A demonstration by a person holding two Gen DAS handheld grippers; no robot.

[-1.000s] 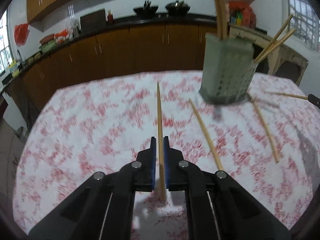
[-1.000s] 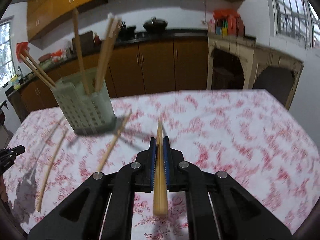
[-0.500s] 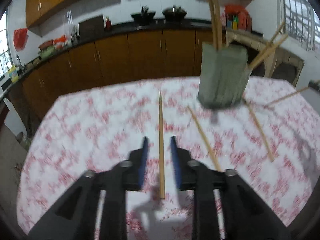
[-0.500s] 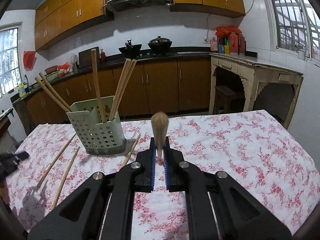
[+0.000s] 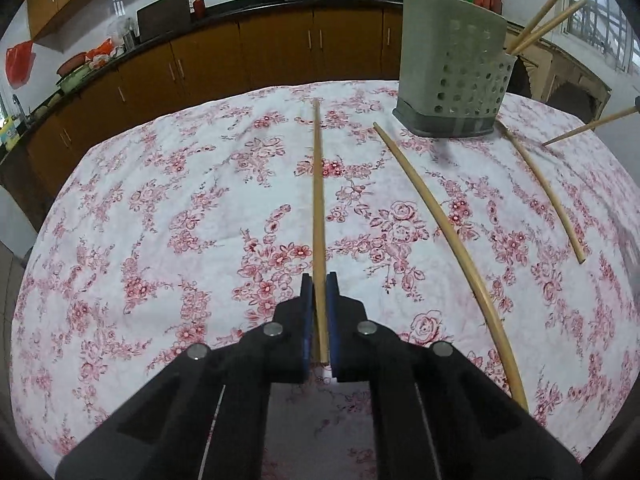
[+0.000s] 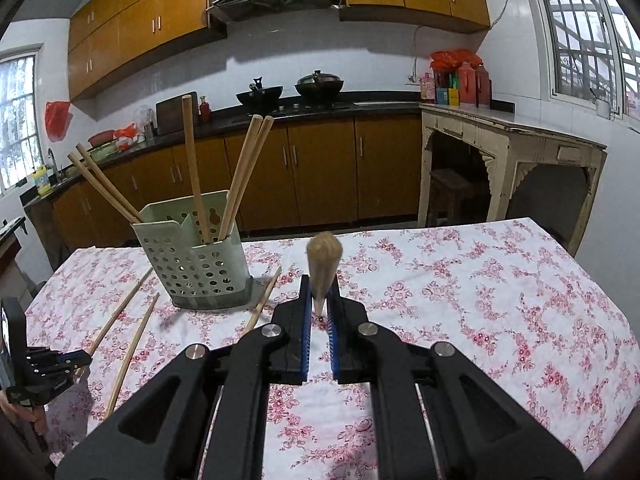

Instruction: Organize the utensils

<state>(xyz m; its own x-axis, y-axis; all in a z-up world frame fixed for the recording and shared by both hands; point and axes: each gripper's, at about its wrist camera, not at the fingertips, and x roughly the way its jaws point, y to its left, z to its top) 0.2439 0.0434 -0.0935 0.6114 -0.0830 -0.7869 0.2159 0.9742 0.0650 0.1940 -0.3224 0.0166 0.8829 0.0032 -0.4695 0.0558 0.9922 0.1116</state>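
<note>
Right now the left gripper (image 5: 319,296) pinches a long thin bamboo chopstick (image 5: 317,200) at its near end; the stick runs straight away along the floral red-and-white tablecloth on the desk (image 5: 160,208), and I cannot tell whether it touches the cloth. Right gripper (image 6: 319,300) is pressed onto a second bamboo chopstick (image 6: 323,258), held near the thin tip with the thick butt pointing up toward the camera. Pale green perforated plastic utensil holder (image 6: 196,268) stands far left in the right wrist view, with five chopsticks already upright in it. Two loose chopsticks lie right of the held one in the left view: one curved-looking chopstick (image 5: 448,236) just beside, one shorter-looking chopstick (image 5: 544,192) further right near the holder.

Handling, as a judgement: sticks are light, stiff, smooth, so likely to swivel or slip in a pinch. An end grip gives a long lever, and the free end will swing. Hold a bit in from the thick end and keep the pads square across the shaft. The holder is light plastic and may tip or skid if a stick knocks the rim.
</note>
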